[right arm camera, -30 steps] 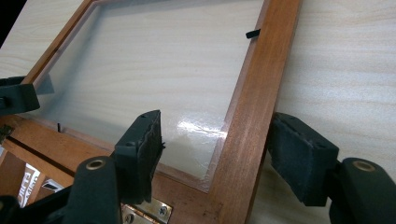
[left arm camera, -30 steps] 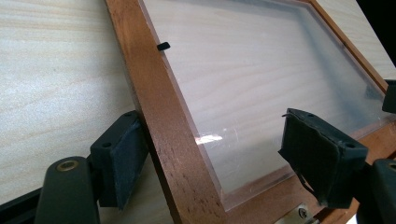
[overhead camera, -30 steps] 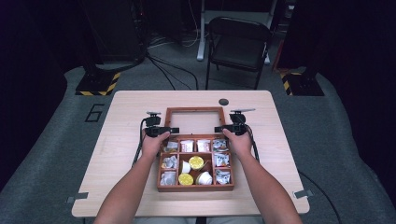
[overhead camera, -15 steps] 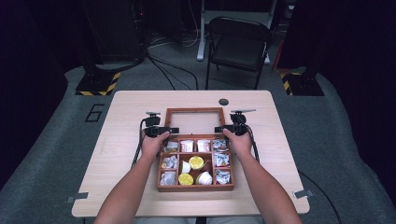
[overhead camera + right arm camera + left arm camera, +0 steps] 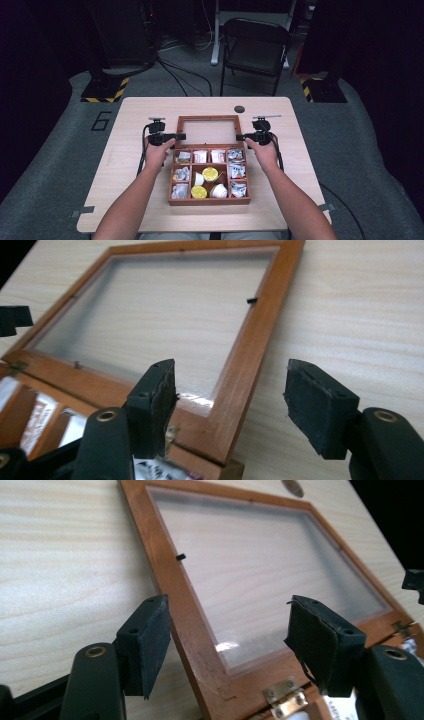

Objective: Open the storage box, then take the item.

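An open wooden box (image 5: 209, 201) holds silver packets (image 5: 237, 171) and yellow-topped cups (image 5: 210, 173) in its compartments. Its glass-paned lid (image 5: 207, 118) lies folded back on the table behind it. My left gripper (image 5: 179, 136) is at the lid's left rail (image 5: 170, 580), which passes between its jaws. Those jaws (image 5: 230, 625) have just been closing, and the far pad (image 5: 320, 650) still stands off the wood. My right gripper (image 5: 241, 136) straddles the right rail (image 5: 260, 330) the same way. Its jaws (image 5: 235, 390) have also been closing, with a gap on both sides.
A small black round disc (image 5: 239, 109) lies on the light wood table (image 5: 140, 210) behind the lid. A brass hinge (image 5: 282, 695) joins lid and box near my left jaws. A dark folding chair (image 5: 255, 45) stands beyond the table's far edge.
Both grippers have shifted slightly toward the lid's side rails. The lid and the box look unmoved.
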`<state>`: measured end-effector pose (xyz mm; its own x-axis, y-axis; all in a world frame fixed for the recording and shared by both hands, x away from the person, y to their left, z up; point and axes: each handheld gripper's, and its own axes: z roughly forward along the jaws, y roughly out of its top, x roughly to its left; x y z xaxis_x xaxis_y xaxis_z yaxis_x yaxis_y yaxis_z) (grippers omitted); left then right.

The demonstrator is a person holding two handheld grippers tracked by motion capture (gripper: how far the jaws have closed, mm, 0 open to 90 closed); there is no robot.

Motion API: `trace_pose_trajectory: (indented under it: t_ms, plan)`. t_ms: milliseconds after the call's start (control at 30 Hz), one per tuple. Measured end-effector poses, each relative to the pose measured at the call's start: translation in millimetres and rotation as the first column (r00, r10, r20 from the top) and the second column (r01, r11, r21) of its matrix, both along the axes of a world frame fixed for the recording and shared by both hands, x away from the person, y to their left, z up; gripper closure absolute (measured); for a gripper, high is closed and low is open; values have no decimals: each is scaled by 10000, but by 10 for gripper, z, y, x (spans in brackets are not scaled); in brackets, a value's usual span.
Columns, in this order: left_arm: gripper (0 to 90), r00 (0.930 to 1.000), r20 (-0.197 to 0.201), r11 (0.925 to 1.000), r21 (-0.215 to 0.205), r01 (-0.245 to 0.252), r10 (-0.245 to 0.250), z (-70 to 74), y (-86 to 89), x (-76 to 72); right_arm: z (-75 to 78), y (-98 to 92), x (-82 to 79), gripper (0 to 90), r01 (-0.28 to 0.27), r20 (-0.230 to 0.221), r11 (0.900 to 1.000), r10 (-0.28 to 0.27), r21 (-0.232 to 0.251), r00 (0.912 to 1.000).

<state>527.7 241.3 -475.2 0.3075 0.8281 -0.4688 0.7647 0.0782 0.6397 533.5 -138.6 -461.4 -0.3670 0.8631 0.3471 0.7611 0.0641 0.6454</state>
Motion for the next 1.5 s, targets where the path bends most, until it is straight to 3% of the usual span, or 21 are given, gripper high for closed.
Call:
trace_pose_trajectory:
  t_ms: [133, 167, 267, 433, 600, 733, 867, 1133, 1300, 1500]
  plan:
    - [339, 9997, 228, 9998, -209, -23, 28, 87, 12, -49, 139, 35, -111, 370, -349, 429, 9993, 342, 154, 9985]
    - [340, 9995, 296, 9999, -95, 86, -83, 104, 22, -58, 165, 58, -143, 370, -518, 426, 9985, 511, 151, 9978]
    - [342, 9994, 341, 9999, -155, 7, -2, 143, 25, -87, 205, 154, -239, 379, -1032, 650, 9942, 1049, -299, 9924]
    - [341, 9987, 463, 9997, 50, 228, -230, 193, 33, -136, 202, 282, -348, 398, -1510, 815, 9869, 1553, -567, 9845]
    - [353, 9982, 562, 9997, -119, 230, -223, 243, 18, -183, 194, 342, -419, 408, -1737, 673, 9835, 1769, -500, 9819]
    - [355, 9970, 612, 9989, 63, 468, -471, 273, 24, -213, 188, 374, -481, 413, -2009, 759, 9783, 2043, -506, 9760]
    - [356, 9977, 575, 9994, 49, 355, -358, 292, 27, -242, 185, 422, -549, 414, -2178, 714, 9743, 2216, -571, 9725]
    - [359, 9974, 616, 9993, 9, 371, -371, 337, 38, -287, 135, 520, -687, 420, -2806, 650, 9580, 2842, -601, 9565]
    - [361, 9966, 696, 9990, 102, 438, -444, 358, 33, -317, 99, 637, -828, 421, -3411, 729, 9372, 3461, -721, 9354]
    - [361, 9954, 790, 9984, 182, 536, -549, 369, 43, -327, 49, 728, -938, 423, -3762, 605, 9233, 3810, -778, 9226]
